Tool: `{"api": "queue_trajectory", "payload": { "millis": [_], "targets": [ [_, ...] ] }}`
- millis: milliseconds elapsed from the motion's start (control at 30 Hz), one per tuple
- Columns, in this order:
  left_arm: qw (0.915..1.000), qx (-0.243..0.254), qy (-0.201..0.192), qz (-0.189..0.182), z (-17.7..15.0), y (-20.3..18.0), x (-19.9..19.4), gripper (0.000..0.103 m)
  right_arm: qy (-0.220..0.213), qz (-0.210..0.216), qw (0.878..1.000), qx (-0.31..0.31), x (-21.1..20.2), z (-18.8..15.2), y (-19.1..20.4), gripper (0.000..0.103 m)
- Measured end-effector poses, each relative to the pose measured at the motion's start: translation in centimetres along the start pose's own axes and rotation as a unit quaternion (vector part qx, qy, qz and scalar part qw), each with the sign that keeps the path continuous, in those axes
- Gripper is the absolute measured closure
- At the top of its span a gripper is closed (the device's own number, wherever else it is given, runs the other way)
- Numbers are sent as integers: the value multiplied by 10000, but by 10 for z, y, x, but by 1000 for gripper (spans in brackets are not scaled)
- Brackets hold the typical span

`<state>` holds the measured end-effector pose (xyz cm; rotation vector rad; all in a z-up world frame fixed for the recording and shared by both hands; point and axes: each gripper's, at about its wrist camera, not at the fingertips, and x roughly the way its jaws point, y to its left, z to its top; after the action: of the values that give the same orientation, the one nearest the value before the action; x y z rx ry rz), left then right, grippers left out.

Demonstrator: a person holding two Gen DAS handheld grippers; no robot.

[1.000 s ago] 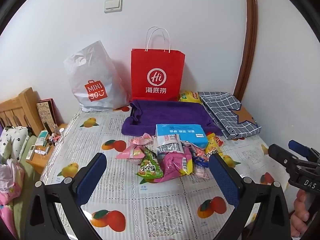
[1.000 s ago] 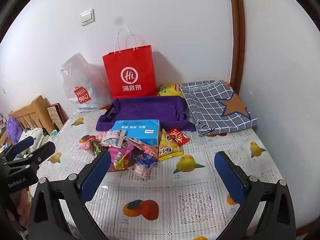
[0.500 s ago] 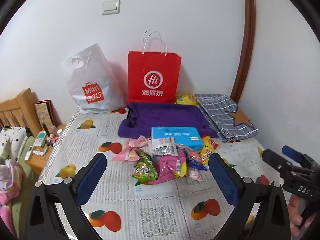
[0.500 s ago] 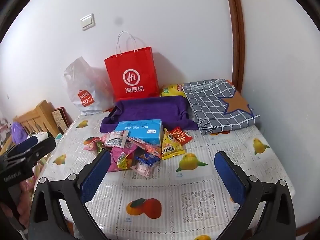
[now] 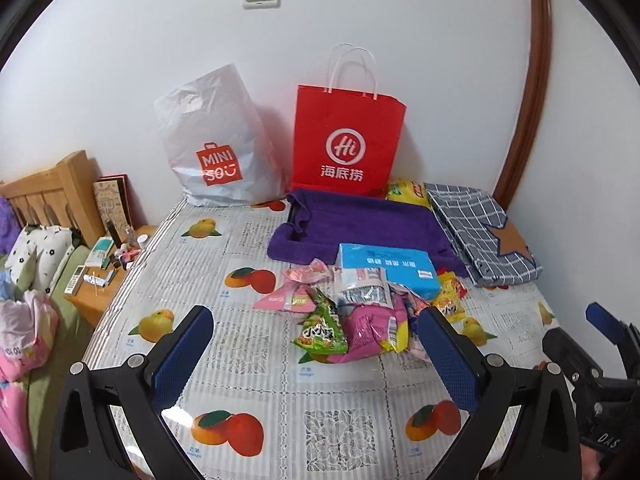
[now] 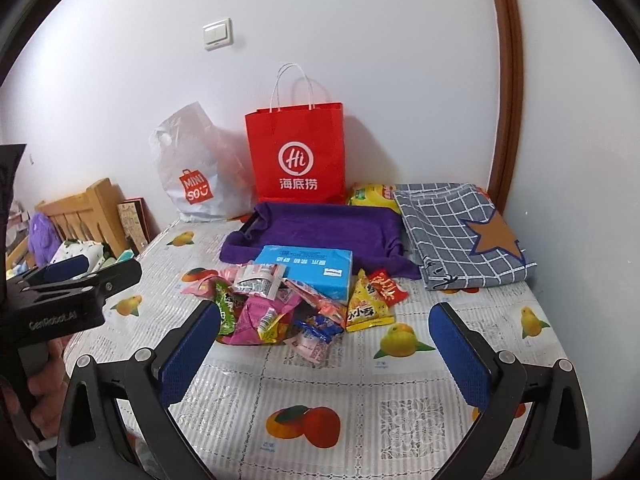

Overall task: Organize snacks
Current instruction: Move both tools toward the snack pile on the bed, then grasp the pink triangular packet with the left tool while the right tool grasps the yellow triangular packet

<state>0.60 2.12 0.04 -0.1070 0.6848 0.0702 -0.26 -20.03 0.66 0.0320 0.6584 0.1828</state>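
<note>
A heap of snack packets (image 5: 352, 312) lies mid-table, also in the right wrist view (image 6: 288, 304): a green packet (image 5: 322, 330), a pink packet (image 5: 370, 330), a yellow packet (image 6: 366, 310), a silver packet (image 5: 366, 290). A blue box (image 5: 388, 268) sits behind them on a purple cloth (image 5: 360, 226). My left gripper (image 5: 316, 344) is open and empty, just short of the heap. My right gripper (image 6: 324, 340) is open and empty, in front of the heap's right side.
A red paper bag (image 5: 348, 140) and a white Miniso plastic bag (image 5: 218, 148) stand against the back wall. A grey checked cloth (image 5: 482, 232) with a yellow packet (image 5: 408, 192) beside it lies at the right. A bedside shelf (image 5: 108, 268) and a bed are left of the fruit-print table (image 5: 280, 400).
Both grippers have drawn back and risen a little, then eased toward the heap; the jaws stay open. Nothing on the table has moved.
</note>
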Motion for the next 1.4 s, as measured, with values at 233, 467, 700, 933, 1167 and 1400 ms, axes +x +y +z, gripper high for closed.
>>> {"api": "queue_trajectory", "payload": {
  "millis": [233, 467, 700, 933, 1167, 1400],
  "targets": [
    [9998, -178, 74, 33, -2, 10, 8, 0, 38, -291, 9996, -12, 11, -1, 3, 0],
    [9999, -20, 32, -160, -7, 11, 9, 1, 38, -251, 9993, 256, 16, -4, -5, 0],
    [9995, 208, -13, -255, -12, 0, 10, 1, 2, -322, 9994, 131, 21, -10, -7, 0],
    [9991, 212, 222, -283, -18, 3, 21, 1, -18, -320, 9994, 104, 26, -14, -5, 0],
    [9993, 150, 127, -302, -19, 12, 25, 1, -41, -85, 10000, 26, 32, -14, 3, 0],
    [9996, 88, 129, -223, -21, 19, 35, 1, 82, -85, 9999, -79, 41, -15, 13, 0]
  ]
}}
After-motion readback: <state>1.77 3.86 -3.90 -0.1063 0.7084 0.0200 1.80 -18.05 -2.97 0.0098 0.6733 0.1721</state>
